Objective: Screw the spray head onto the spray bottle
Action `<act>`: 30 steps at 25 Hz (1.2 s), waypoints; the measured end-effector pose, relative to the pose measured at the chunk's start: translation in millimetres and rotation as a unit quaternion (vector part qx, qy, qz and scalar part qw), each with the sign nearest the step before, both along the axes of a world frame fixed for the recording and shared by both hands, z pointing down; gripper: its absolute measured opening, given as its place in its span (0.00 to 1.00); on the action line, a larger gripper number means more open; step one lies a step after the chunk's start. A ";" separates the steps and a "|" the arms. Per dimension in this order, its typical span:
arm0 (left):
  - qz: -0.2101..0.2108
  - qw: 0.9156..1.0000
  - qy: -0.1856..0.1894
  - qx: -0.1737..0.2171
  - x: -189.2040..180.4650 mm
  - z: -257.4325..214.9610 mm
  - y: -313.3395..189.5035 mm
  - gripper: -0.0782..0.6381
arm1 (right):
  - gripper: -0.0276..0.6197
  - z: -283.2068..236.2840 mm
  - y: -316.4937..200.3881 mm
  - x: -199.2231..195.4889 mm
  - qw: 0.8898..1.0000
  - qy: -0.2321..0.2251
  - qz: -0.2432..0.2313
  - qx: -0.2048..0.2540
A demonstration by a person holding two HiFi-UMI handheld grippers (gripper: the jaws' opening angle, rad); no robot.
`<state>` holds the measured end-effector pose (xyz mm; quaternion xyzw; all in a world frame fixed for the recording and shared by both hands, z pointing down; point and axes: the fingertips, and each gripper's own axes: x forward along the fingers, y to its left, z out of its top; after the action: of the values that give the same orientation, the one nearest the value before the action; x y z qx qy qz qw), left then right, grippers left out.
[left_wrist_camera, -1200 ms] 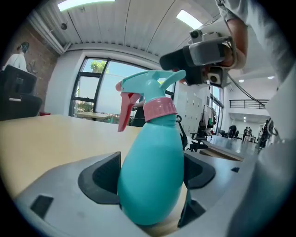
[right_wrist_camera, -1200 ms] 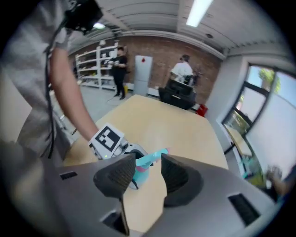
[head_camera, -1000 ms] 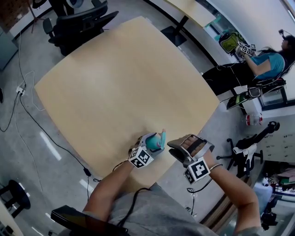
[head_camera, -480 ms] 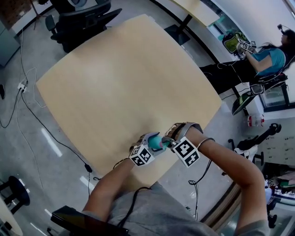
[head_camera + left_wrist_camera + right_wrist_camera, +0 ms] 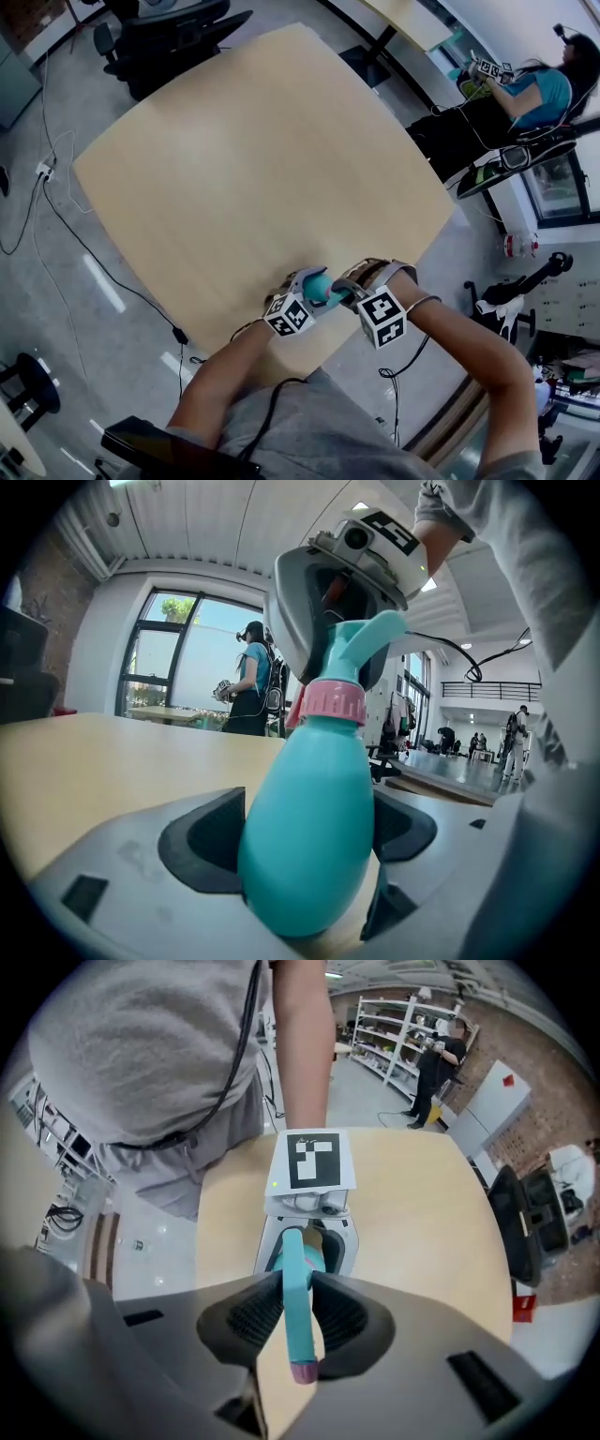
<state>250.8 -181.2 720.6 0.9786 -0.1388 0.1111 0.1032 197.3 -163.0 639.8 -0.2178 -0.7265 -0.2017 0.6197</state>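
Observation:
A teal spray bottle (image 5: 309,799) with a pink collar (image 5: 328,703) stands upright on the wooden table (image 5: 253,159) near its front edge. My left gripper (image 5: 305,836) is shut on the bottle's body. The teal spray head (image 5: 295,1307) sits on top of the bottle. My right gripper (image 5: 298,1312) points straight down over it. Its jaws have just been closing, and their pads now press on both sides of the spray head. In the head view the two grippers meet at the bottle (image 5: 317,286), the left gripper (image 5: 305,292) beside the right gripper (image 5: 339,292).
Black office chairs (image 5: 169,37) stand beyond the table's far left corner. A person (image 5: 534,98) sits at the upper right. Cables (image 5: 56,216) lie on the floor at left. Shelving (image 5: 394,1035) lines the far wall.
My right gripper has come in from the right and down onto the spray head, and its jaws have narrowed on it. The left gripper and the bottle have stayed put.

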 end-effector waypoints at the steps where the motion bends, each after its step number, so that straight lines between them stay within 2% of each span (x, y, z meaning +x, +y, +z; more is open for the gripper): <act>1: 0.000 1.000 0.001 -0.002 -0.1 0.1 -0.6 0.61 | 0.19 0.5 -1.2 -0.2 1.000 0.001 0.008 -0.006; 6: 0.000 1.000 0.002 -0.003 0.1 -0.6 1.1 0.61 | 0.19 1.4 0.2 -1.6 1.000 0.009 -0.003 -0.010; 8: -0.001 1.000 0.002 -0.003 0.3 -0.4 0.5 0.61 | 0.19 2.3 -1.2 -0.9 1.000 0.017 0.011 -0.019; 10: -0.003 1.000 0.003 -0.002 0.4 -0.7 -0.4 0.61 | 0.19 2.9 -3.7 -0.5 0.998 0.026 0.056 -0.032; 12: -0.011 1.000 0.004 -0.002 0.9 -1.6 -0.5 0.61 | 0.19 2.7 -4.8 0.4 0.992 0.023 0.121 -0.038; 14: -0.028 1.000 0.006 -0.002 1.1 -1.8 -0.5 0.61 | 0.19 3.9 -4.9 2.8 0.976 0.004 0.212 -0.042; 15: -0.037 0.999 0.007 -0.002 0.7 -1.5 -1.0 0.61 | 0.19 4.7 -5.5 3.8 0.962 -0.012 0.268 -0.045; 17: -0.055 0.998 0.008 -0.001 -1.1 -1.1 -2.9 0.61 | 0.19 5.2 -7.5 4.5 0.920 -0.052 0.384 -0.052; 20: -0.079 0.997 0.006 0.005 -2.9 -1.8 -5.1 0.61 | 0.19 1.4 -9.9 4.9 0.837 -0.114 0.534 -0.036; 22: -0.093 0.996 0.003 0.010 -3.3 -2.4 -5.7 0.61 | 0.19 -1.6 -10.2 6.3 0.770 -0.155 0.619 -0.018; 26: -0.128 0.992 -0.008 0.014 -6.8 -1.1 -11.2 0.61 | 0.19 -2.7 -13.3 9.1 0.611 -0.237 0.755 0.014; 27: -0.135 0.991 -0.010 0.014 -7.4 -0.9 -12.5 0.61 | 0.19 -3.3 -13.9 9.3 0.583 -0.250 0.772 0.026; 28: -0.140 0.990 -0.012 0.014 -7.5 -0.8 -13.3 0.61 | 0.19 -3.9 -14.2 9.4 0.567 -0.258 0.782 0.037; 29: -0.141 0.990 -0.014 0.014 -7.3 -0.8 -13.9 0.61 | 0.19 -4.3 -14.6 9.6 0.561 -0.260 0.785 0.045; 30: -0.141 0.990 -0.015 0.015 -7.0 -0.6 -14.3 0.61 | 0.19 -4.5 -15.0 9.7 0.561 -0.261 0.784 0.048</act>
<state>243.8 -195.5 720.0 0.9490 -0.2784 0.1075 0.1012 207.0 -178.1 635.4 0.5298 -0.7305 0.2806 0.3270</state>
